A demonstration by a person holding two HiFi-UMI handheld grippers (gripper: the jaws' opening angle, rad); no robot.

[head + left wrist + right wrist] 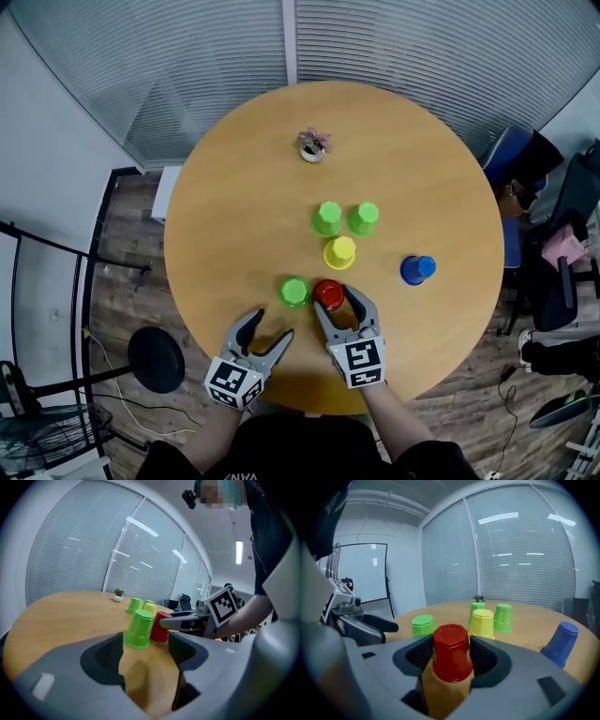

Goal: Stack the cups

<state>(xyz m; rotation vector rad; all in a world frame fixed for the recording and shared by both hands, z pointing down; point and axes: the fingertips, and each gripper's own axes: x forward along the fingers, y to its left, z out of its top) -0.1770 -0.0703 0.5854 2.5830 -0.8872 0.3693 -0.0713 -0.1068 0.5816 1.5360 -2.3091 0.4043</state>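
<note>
The left gripper (270, 328) hangs wide open and empty, with the near green cup (293, 292) just beyond its tips. To its right, the right gripper (337, 302) presses both sides of the upturned red cup (329, 294), which stands on the table (234, 206). The grasp looks made, so the next move is probably a straight lift, then down over a neighbour, perhaps the yellow cup (339, 251) just farther on.

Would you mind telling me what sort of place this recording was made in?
Most likely an office meeting room. A round wooden table stands in front of full-height window blinds, a blue office chair sits beside the table, and what looks like a whiteboard stands nearby.
</note>
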